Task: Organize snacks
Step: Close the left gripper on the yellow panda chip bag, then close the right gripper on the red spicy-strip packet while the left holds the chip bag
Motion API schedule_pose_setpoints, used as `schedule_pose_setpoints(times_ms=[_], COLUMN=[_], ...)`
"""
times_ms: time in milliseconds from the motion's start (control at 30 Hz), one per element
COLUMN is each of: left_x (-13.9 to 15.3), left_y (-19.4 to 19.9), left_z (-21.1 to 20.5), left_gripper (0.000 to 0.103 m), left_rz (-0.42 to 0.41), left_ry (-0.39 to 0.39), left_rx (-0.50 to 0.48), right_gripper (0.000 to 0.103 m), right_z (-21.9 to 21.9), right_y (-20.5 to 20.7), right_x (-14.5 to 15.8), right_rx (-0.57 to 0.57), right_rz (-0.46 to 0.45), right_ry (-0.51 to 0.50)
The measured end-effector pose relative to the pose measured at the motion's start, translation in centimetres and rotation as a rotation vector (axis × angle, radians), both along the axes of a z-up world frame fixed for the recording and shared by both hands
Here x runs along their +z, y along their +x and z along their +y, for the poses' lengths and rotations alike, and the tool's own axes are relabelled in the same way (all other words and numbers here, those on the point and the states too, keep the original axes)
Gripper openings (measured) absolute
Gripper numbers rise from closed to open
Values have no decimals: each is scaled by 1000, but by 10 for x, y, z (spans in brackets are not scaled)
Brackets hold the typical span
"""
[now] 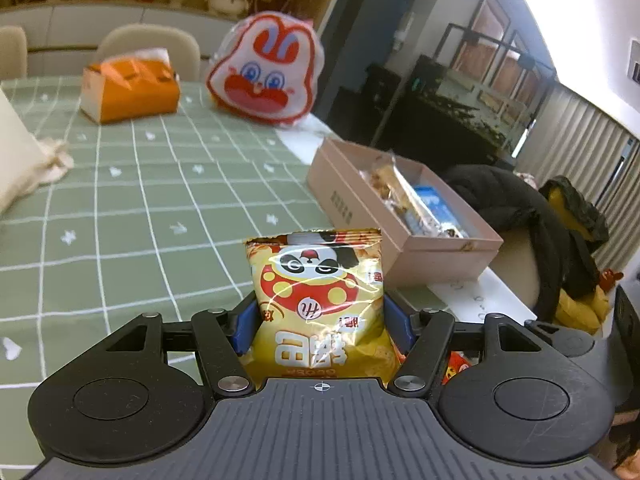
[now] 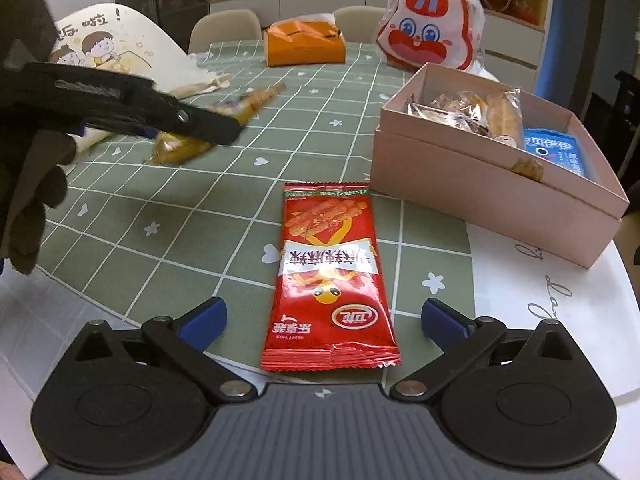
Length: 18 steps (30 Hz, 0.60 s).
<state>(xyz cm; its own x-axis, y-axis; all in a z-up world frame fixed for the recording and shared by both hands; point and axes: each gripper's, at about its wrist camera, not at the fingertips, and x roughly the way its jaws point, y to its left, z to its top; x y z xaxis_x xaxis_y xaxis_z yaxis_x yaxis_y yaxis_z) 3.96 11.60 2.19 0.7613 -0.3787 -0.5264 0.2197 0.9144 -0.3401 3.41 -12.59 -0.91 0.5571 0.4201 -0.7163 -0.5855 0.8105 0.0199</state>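
Left to right, as laid out on the green checked tablecloth (image 2: 192, 208):

Cream cloth bag (image 2: 120, 36), printed with cartoon children, far left, lying on the cloth.

Gloved hand (image 2: 28, 184), left edge of the right wrist view, carrying the left gripper (image 1: 322, 320). Its blue pads press both sides of a yellow snack bag (image 1: 320, 300) with a panda print; bag held upright, clear of the table. In the right wrist view this bag (image 2: 180, 148) appears blurred, above the cloth.

Orange tissue box (image 2: 306, 46), far side of the table, centre.

Red snack packet (image 2: 330, 276), flat on the cloth, long axis pointing away, lying between the spread fingers of the right gripper (image 2: 324, 318). The blue pads stand wide, well apart from the packet's edges; nothing gripped.

Rabbit-face bag (image 2: 430, 26), white and red, standing at the far right of the table, behind the box.

Pink cardboard box (image 2: 480, 184), open, right of the red packet, near the table edge. Contents: several clear-wrapped snacks (image 2: 460, 114) and a blue packet (image 2: 554, 152).
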Motion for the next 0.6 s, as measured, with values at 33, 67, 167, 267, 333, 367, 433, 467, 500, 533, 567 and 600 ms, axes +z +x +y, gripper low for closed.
schedule_pose_setpoints(times_ms=[33,67,167,267,333,367,433,467,500,533,567,600], left_x=[1,0,-5,-10,-12,-13,-14,-15,-16,-17,-18,-19], left_y=[-1,-2,-3,-3,-4,-4,-4,-3,-3,-2,-2,-1], left_z=[-2,-4,-13,-18,-20,-20,-20,-21,-21,-22,-23,-25], left_gripper=[70,70,70,70,70,70,70,70,70,70,70,70], left_rz=[-1,1,17,36,40,40,42,45,47,50,51,52], left_ry=[17,38,92,110,117,121,128,131,133,135,137,139], left_rx=[4,7,-2,-29,-40,-41,-41,-40,-42,-46,-52,-62], right_gripper=[102,102,98,94,86,83,75,70,58,56,55,54], right_z=[1,3,10,22,28,28,26,24,20,17,12,6], right_y=[1,3,9,20,32,36,41,39,36,32,29,24], right_x=[2,4,12,12,8,6,4,5,7,9,12,14], right_rx=[-4,-19,-48,-60,-78,-88,-106,-107,-95,-85,-81,-76], right_rz=[6,0,-48,-78,-60,-43,-18,-18,-12,-6,-2,5], right_ry=[6,15,23,1,-9,-5,21,28,36,41,44,53])
